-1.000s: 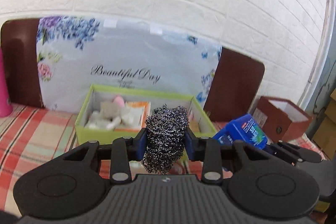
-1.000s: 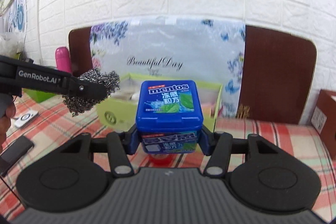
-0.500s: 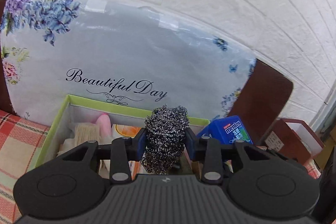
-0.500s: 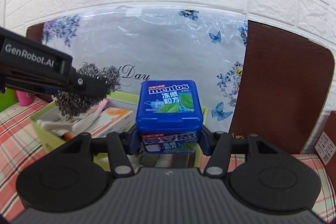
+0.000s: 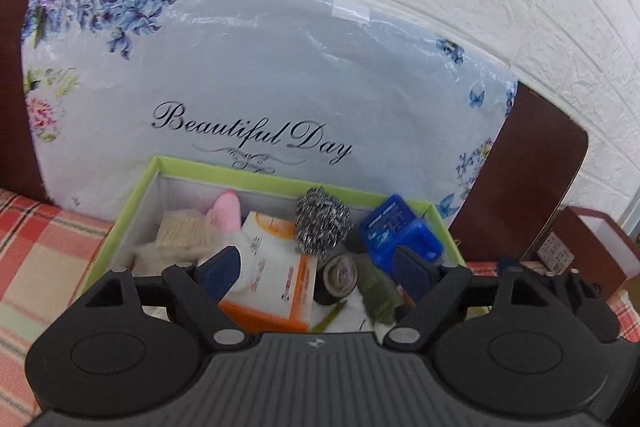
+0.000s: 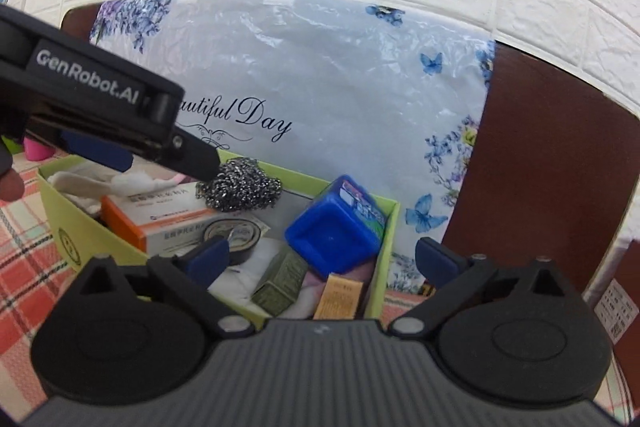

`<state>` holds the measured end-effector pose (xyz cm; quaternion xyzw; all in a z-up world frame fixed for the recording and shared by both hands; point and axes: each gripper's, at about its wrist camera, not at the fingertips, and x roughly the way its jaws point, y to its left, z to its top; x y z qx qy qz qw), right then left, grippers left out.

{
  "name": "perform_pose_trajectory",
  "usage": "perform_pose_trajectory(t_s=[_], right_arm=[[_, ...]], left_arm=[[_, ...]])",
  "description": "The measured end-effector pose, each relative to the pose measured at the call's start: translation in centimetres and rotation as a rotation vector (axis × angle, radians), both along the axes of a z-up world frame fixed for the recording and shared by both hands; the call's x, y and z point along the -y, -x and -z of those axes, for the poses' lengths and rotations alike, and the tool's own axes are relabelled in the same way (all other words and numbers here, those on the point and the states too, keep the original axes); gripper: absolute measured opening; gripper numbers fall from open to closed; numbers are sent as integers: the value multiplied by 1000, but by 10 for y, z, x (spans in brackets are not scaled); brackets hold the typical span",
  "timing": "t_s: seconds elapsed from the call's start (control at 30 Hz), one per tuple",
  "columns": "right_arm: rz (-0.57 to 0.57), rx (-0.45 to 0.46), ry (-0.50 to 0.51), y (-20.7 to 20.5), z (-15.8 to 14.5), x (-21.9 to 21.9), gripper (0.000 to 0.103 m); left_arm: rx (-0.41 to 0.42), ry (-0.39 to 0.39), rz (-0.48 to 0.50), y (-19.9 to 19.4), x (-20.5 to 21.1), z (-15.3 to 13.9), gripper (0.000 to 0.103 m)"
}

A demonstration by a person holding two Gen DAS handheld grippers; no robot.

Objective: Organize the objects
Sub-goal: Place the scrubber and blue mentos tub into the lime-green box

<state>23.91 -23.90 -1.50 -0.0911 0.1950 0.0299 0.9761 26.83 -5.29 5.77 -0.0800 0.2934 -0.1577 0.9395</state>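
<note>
The table (image 5: 36, 239), under a red plaid cloth, is carrying a green box (image 5: 132, 203) that is standing against a floral board (image 5: 280, 75) reading "Beautiful Day". The box is holding the task's things: an orange-and-white carton (image 5: 276, 267) at its middle, a blue Mentos tub (image 6: 336, 231) lying tilted on its side in the right-hand end, and a steel scourer (image 5: 322, 223) that is sitting on the carton's far edge, just beside the tub. Lower down, a tape roll (image 5: 340, 273), an olive packet (image 6: 280, 279) and a small yellow pack (image 6: 338, 297) are lying among white cloths.

The left gripper (image 5: 320, 271) and the right gripper (image 6: 320, 259) are both hovering over the box with fingers spread wide and nothing between them; in the right view the left gripper's fingers (image 6: 196, 157) are hanging just above the scourer.

Both drops look made, so the step in hand is probably clearing out. To do it well, each gripper should be lifting straight up before swinging away, keeping its fingers apart so no pad is snagging the springy scourer wire or nudging the tilted tub. The scourer is looking perched rather than settled, so it may roll; a slow exit matters most on the left.
</note>
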Motion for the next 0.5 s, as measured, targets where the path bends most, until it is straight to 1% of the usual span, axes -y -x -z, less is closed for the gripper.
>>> perform_pose_trajectory(t_s=[0.03,0.1,0.23,0.3,0.5], right_arm=[[7,1,-11,5,-3,1,103],[17,3,-35,18,-12,4,103],[32,3,-75,49,-26,7,103],[24,4,-84,65,-30,7,103],[-2,4,-103,108,-30,1,103]], left_arm=[[-10,-19,-12,5,2,-3,86],[-3,-35,-24,19,3,-8,86],[14,-43,-35,53,0,-15,86],[12,-38,-38,70,-2,-15,87],[-9,-68,-50,115,-5,-3,87]])
